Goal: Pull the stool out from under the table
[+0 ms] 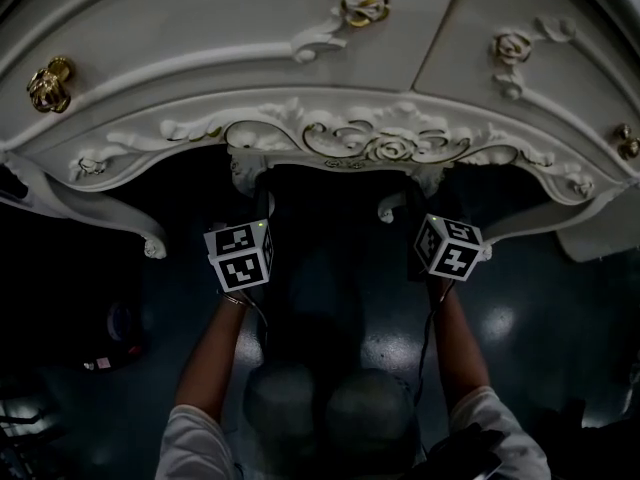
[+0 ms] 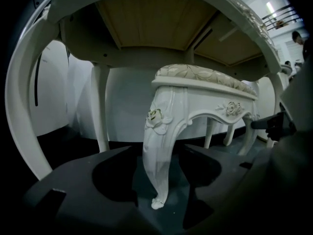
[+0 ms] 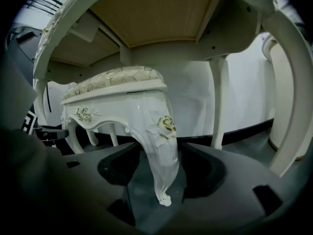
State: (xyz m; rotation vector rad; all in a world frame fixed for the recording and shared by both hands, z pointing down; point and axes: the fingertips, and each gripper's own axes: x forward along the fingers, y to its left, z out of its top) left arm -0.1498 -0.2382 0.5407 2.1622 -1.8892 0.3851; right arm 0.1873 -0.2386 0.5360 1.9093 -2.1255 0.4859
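The white stool [image 2: 205, 89] is standing on the dark floor [image 2: 139, 185], tucked beneath the carved white table [image 1: 200, 48]. The left hand-held gripper [image 2: 156, 173] is sitting low with its jaws spread to either side of the stool's near left leg [image 2: 159, 146], the pads clear of it. The right hand-held gripper [image 3: 164, 173] is gaping likewise around the near right leg [image 3: 164, 151], not pinching it.

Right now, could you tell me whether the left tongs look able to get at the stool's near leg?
Probably yes: the stool leg stands between the open left tongs, with a gap on each side and nothing in the way.
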